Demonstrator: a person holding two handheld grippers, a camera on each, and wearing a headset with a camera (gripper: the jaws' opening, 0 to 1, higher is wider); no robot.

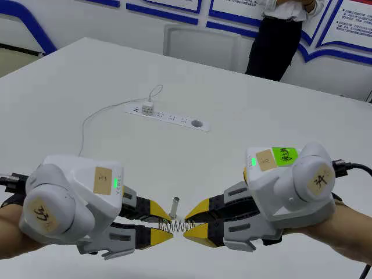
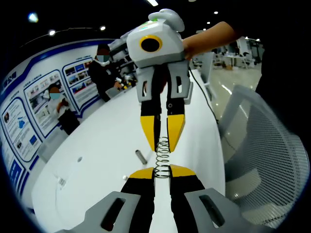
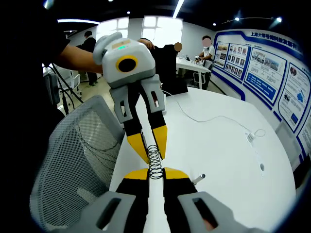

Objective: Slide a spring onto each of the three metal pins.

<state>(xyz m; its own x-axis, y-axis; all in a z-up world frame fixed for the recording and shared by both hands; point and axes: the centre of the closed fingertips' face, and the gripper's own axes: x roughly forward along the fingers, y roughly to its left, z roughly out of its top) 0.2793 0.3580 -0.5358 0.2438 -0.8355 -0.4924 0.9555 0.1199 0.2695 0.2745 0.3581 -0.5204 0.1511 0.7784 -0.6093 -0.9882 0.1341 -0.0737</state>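
Note:
A small steel spring (image 1: 177, 225) hangs just above the white table (image 1: 232, 122), stretched between my two grippers. My left gripper (image 1: 165, 224) is shut on its left end and my right gripper (image 1: 195, 224) on its right end, yellow tips facing each other. In the left gripper view the spring (image 2: 163, 156) runs from my left gripper (image 2: 162, 172) up to the right gripper (image 2: 163, 141). The right gripper view has the spring (image 3: 154, 161) between my right gripper (image 3: 154, 174) and the left gripper (image 3: 148, 145). One short metal pin (image 1: 174, 206) (image 2: 140, 156) (image 3: 198, 179) rests on the table just behind the spring.
A white power strip (image 1: 168, 117) with a plugged-in charger and a thin white cable lies mid-table. A person in dark clothes (image 1: 279, 35) stands at the far edge beside a grey chair (image 1: 197, 43). A mesh chair (image 2: 262, 145) stands close to the table's near side.

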